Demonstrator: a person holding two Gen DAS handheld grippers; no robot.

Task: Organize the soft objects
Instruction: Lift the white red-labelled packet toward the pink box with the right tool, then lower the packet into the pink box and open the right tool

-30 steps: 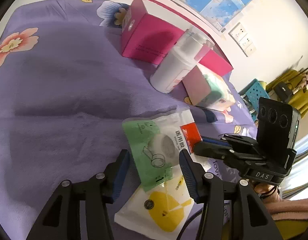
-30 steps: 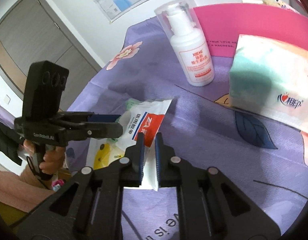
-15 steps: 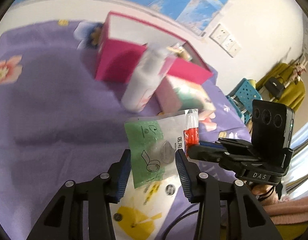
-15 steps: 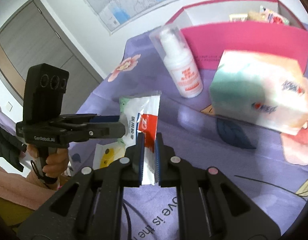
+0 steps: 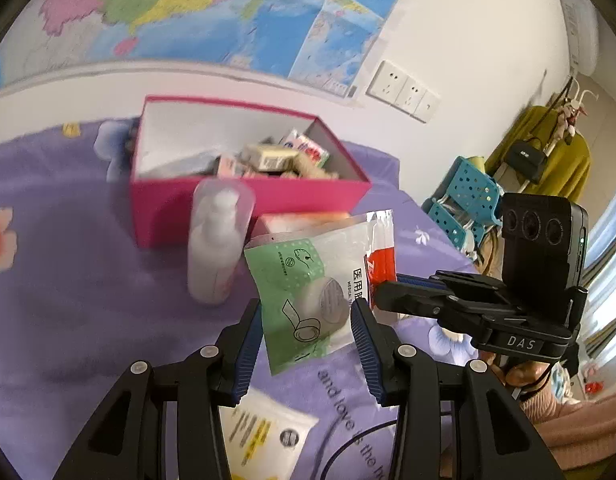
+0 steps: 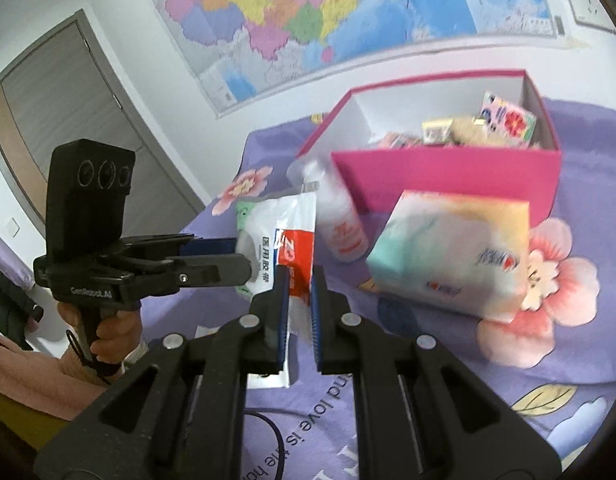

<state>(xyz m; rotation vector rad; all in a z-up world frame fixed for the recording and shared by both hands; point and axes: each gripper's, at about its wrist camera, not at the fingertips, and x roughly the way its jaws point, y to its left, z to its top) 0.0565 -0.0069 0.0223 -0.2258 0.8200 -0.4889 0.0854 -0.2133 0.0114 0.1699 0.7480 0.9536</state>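
Tape packet [image 5: 320, 288] aloft at frame centre, pinched by right gripper [image 6: 299, 280]; left gripper [image 5: 308, 320] spread wide around it, no grip. Pink box [image 5: 244, 200] upper centre, partly filled. Left outside: tissue pack [image 6: 448, 248], bottle [image 5: 216, 248], yellow packet [image 5: 264, 436].

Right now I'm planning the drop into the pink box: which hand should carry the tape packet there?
Right: the right tongs are shut on the tape packet, held aloft; the left tongs stand open around it, gripping nothing.
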